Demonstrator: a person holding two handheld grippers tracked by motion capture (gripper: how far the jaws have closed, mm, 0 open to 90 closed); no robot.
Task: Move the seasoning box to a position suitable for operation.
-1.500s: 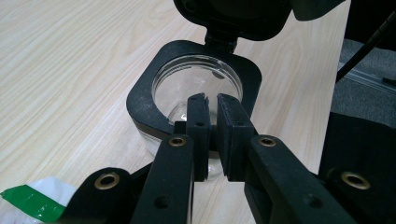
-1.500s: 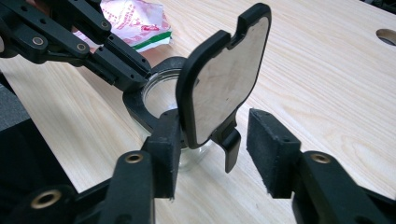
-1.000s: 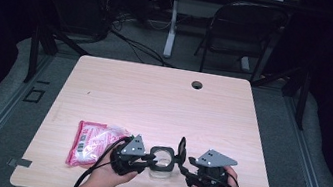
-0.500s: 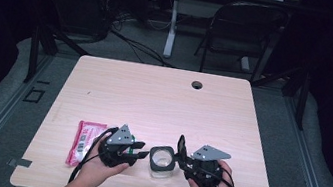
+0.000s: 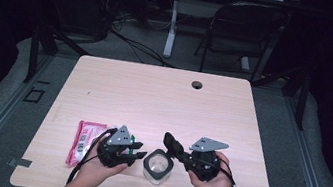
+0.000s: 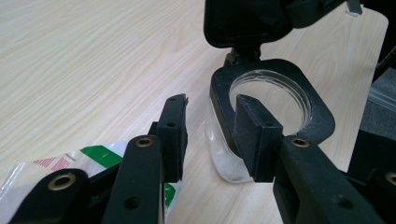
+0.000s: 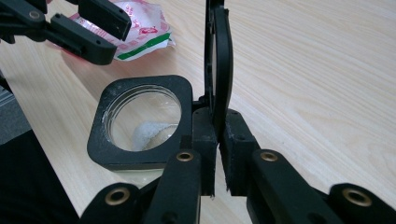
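On the wooden surface, a red-and-white packet lies at left. The left hand-held gripper stands partly open, empty, beside the glass jar. The right hand-held gripper, just closing, clamps the jar's raised black lid

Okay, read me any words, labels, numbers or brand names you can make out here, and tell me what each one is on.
None can be read.
Packet: red and white print, with a green band in the right gripper view; the marks are too blurred and small to read.
Jar and its hinged black lid: no lettering visible.
Left gripper and right gripper: no markings visible.
Table: plain wood grain.
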